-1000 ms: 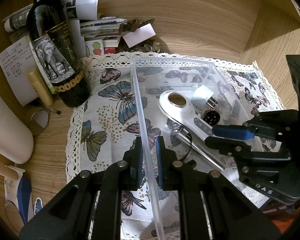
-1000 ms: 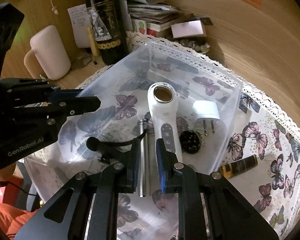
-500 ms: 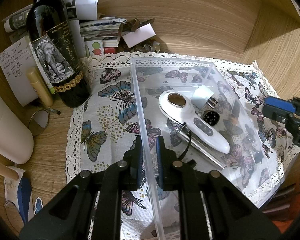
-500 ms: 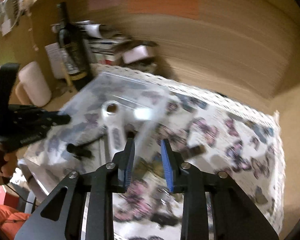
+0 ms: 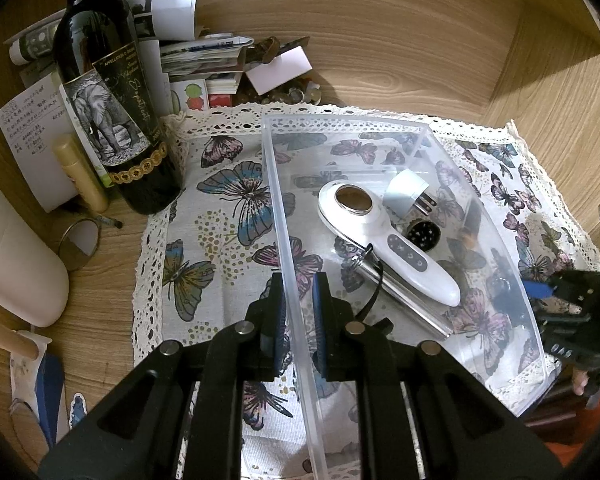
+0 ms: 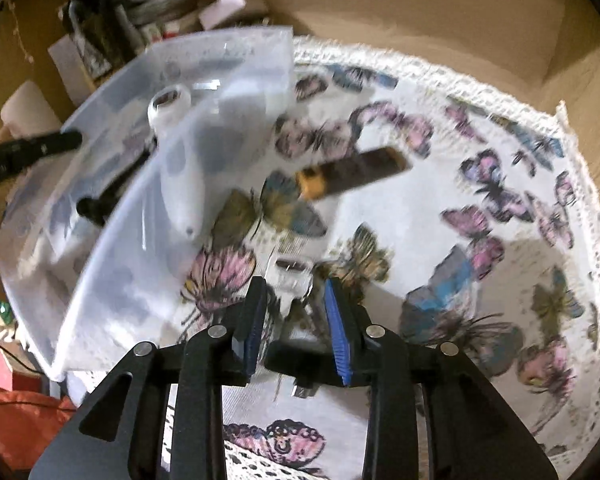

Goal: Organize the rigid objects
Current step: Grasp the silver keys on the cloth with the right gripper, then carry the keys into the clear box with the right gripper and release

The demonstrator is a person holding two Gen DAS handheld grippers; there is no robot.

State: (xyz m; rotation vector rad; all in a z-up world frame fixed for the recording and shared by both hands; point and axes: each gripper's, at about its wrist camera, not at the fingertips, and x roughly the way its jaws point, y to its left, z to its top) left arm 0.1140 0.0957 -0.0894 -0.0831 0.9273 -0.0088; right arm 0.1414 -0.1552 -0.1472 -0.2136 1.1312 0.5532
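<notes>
Dim warm light is falling from above; the left wrist view is staying sharp, while motion blur is smearing the right wrist view. Fisheye distortion is darkening every corner. Glare is glinting on the clear plastic rectangular bin (image 5: 400, 128).

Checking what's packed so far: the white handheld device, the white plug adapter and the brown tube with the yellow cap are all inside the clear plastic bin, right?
Not quite. The brown tube with the yellow cap lies outside the clear plastic bin, on the butterfly-print cloth, as the right wrist view shows. The white handheld device and white plug adapter are inside.
</notes>
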